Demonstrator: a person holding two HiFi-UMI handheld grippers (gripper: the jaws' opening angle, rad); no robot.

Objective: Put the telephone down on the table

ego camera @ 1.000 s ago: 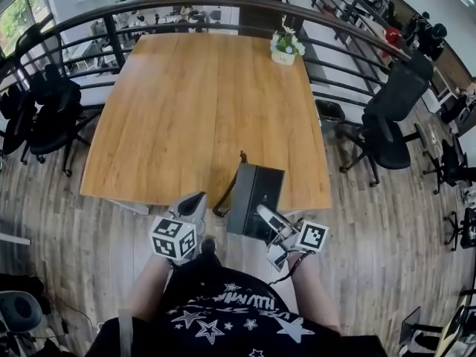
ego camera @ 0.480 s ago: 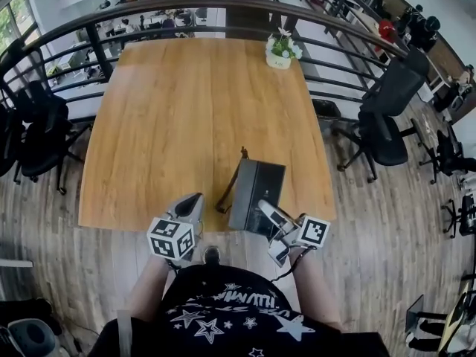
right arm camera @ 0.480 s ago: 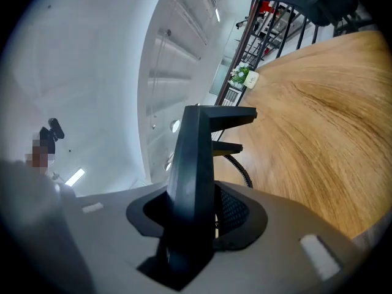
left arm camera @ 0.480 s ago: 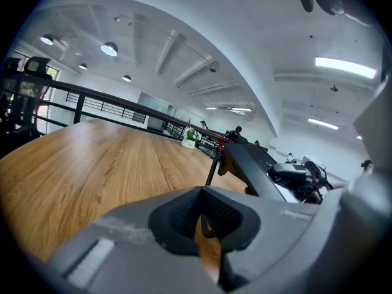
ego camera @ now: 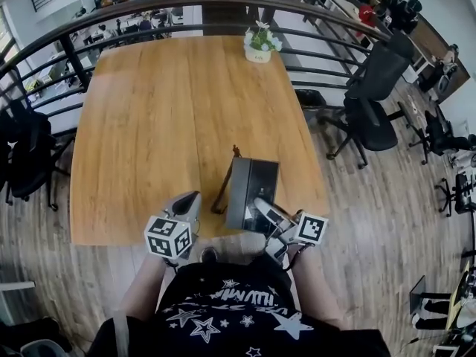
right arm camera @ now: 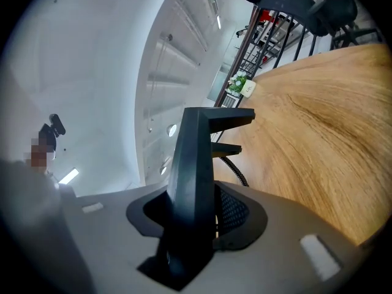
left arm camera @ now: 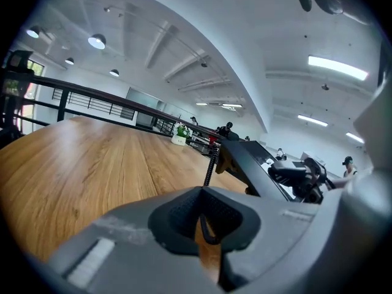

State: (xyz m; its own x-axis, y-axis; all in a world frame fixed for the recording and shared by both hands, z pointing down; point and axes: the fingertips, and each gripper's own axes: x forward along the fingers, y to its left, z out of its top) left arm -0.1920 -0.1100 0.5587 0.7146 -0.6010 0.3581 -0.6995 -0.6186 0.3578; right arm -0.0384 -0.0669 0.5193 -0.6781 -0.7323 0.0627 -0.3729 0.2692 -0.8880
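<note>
The telephone (ego camera: 251, 192) is a flat black box with a coiled cord (ego camera: 222, 192) trailing at its left. It hangs tilted over the near right part of the wooden table (ego camera: 163, 110). My right gripper (ego camera: 262, 208) is shut on its near edge; in the right gripper view the black slab (right arm camera: 193, 164) stands clamped between the jaws of that gripper (right arm camera: 196, 222). My left gripper (ego camera: 190, 201) hovers over the table's near edge, left of the telephone, shut and empty. From the left gripper (left arm camera: 202, 222) the telephone (left arm camera: 251, 164) and cord (left arm camera: 211, 164) show ahead to the right.
A small white pot of flowers (ego camera: 259, 44) stands at the table's far right edge. A curved black railing (ego camera: 134, 13) runs behind the table. Black office chairs stand at the right (ego camera: 372, 110) and the left (ego camera: 30, 155). Wood floor surrounds the table.
Both grippers have moved forward, from in front of the table to over its near edge. The telephone has gone along in the right gripper and now hangs further over the tabletop.
</note>
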